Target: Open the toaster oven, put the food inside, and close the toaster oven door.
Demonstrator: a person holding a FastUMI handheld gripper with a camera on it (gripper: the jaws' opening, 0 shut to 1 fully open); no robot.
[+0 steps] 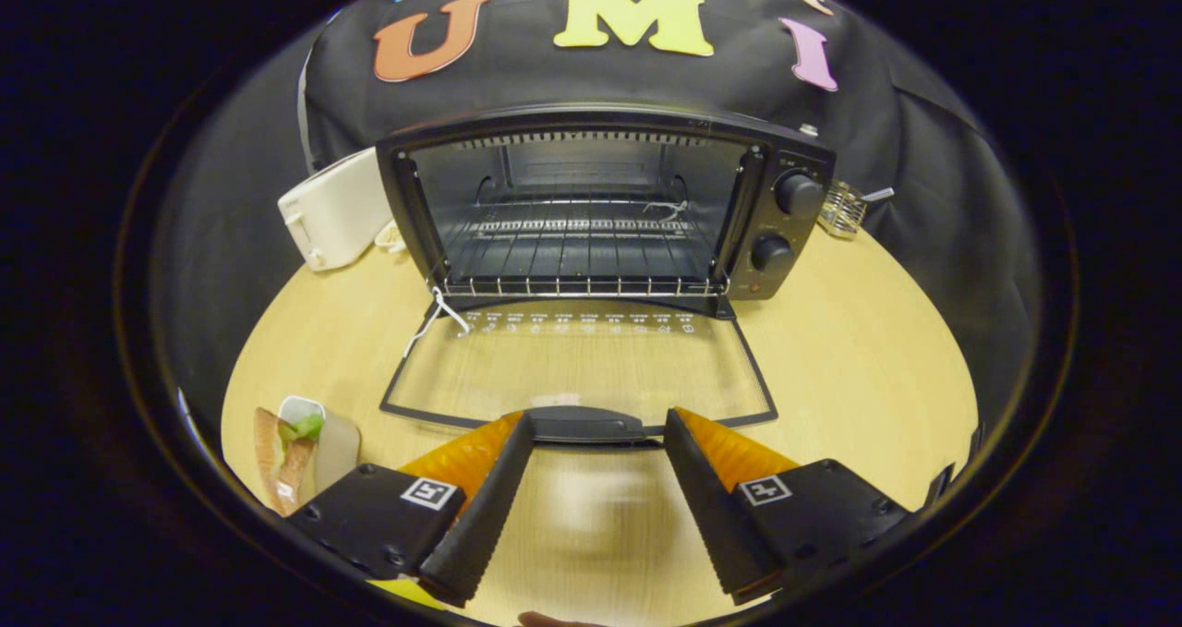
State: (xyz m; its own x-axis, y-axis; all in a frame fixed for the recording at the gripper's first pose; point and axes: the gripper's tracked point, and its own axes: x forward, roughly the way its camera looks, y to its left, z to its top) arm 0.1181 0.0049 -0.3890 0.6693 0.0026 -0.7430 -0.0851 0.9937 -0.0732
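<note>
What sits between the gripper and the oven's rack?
In the gripper view, the open glass door lies flat on the table between the open gripper and the rack; its handle is at the fingertips.

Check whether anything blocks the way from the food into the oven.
Nothing visible does. The oven door lies flat open and the rack is bare. The food lies beside the open tool, whose fingers flank the door handle.
</note>
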